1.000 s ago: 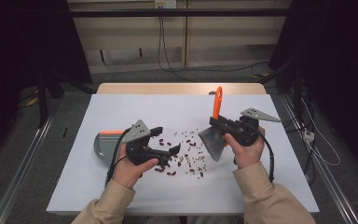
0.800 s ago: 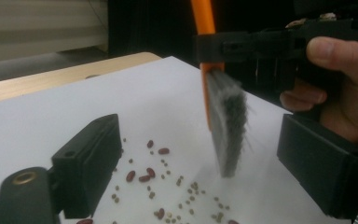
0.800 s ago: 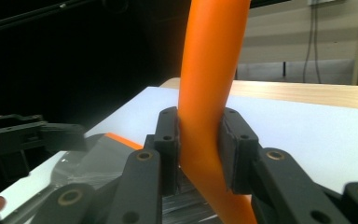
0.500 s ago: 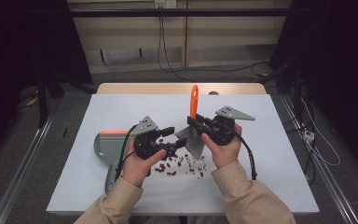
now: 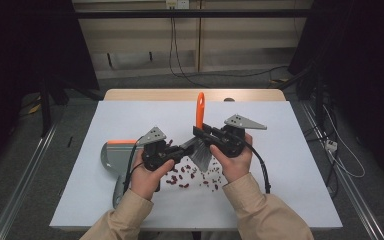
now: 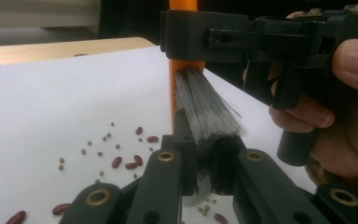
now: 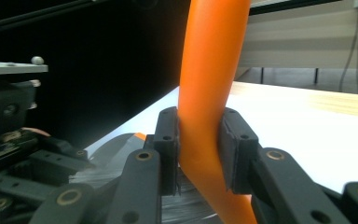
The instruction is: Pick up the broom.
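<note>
Holding the brush (image 5: 200, 135) with both tools is the step in hand, as I judge it. The right tool (image 7: 199, 154) is closed on the orange handle (image 7: 209, 93), which stands upright between its pads. The left tool (image 6: 205, 163) has just been closing, and now its jaws pinch the grey bristles (image 6: 207, 112) near their lower end. In the high view the brush is above the middle of the desk (image 5: 290, 165), between the two hands, and the red beans (image 5: 190, 177) lie scattered on the white sheet under it. Some small green seeds (image 6: 98, 144) lie among them in the left gripper view. The grey dustpan (image 5: 111, 156) with an orange edge rests on the desk just beside the left hand (image 5: 145, 175).

To do this well, I think the left tool should squeeze the bristles only softly and pull along them, away from the handle, so that they become straight and are not bent or torn out. The right tool should keep the handle firm and not let it turn.

Compared with one second ago, the right hand (image 5: 232, 160) has carried the brush toward the left tool, which was then apart from it with wide jaws. The beans and the dustpan lie as before.
</note>
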Demonstrator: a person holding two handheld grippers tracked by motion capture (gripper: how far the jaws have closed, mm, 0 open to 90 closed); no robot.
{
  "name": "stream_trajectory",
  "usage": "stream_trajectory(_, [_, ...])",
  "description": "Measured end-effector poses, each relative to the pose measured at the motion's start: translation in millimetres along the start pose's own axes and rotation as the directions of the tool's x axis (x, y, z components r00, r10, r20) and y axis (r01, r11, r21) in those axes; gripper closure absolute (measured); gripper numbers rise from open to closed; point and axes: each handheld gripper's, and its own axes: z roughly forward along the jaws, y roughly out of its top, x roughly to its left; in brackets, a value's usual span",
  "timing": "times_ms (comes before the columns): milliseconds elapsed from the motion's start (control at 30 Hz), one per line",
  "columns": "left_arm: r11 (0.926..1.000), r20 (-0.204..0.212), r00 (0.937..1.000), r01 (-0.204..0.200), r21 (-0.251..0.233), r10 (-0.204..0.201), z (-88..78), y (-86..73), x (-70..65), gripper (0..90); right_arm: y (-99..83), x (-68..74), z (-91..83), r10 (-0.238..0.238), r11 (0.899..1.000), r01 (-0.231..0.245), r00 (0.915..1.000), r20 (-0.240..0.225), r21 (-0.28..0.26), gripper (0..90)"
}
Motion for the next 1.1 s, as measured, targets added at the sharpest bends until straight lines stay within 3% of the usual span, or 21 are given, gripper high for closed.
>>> stream_trajectory(267, [0.9997,0.014,0.9996,-0.022,0.012,0.022,-1.0,1.6,-5.6,85.6,-2.8,-9.8,-8.3,0.027,1.0,-0.026,0.9961,-0.084,0.006,69.0])
stream_trajectory(400, [0.9997,0.015,0.9996,-0.023,0.012,0.023,-2.2,2.6,-6.8,85.7,-3.8,-13.5,-14.0,0.003,1.0,-0.003,0.9974,-0.072,-0.003,52.6])
stream_trajectory(567, [0.9997,0.007,0.9997,-0.022,0.013,0.022,-4.7,2.8,-3.5,85.7,-6.8,-23.9,-23.6,-0.007,1.0,0.006,0.9961,-0.088,-0.013,40.4])
stream_trajectory(633, [0.9997,0.003,0.9997,-0.022,0.013,0.022,-5.2,2.8,-2.7,85.6,-8.9,-26.7,-28.4,-0.033,0.999,0.032,0.997,-0.071,-0.015,38.9])
stream_trajectory(767, [0.9996,0.002,0.9997,-0.023,0.015,0.023,-5.7,2.9,-2.2,85.7,-14.0,-34.7,-35.8,-0.042,0.999,0.039,0.9963,-0.075,-0.034,37.1])
stream_trajectory(967, [0.9998,0.005,0.9998,-0.019,0.009,0.019,-6.6,3.3,-1.2,85.7,-23.5,-43.4,-39.7,-0.049,0.999,0.048,0.9937,-0.101,-0.015,35.7])
stream_trajectory(1100, [0.9997,0.006,0.9997,-0.022,0.005,0.022,-6.7,3.4,-0.6,85.7,-26.8,-45.6,-39.8,-0.031,0.999,0.029,0.9921,-0.121,-0.02,35.7])
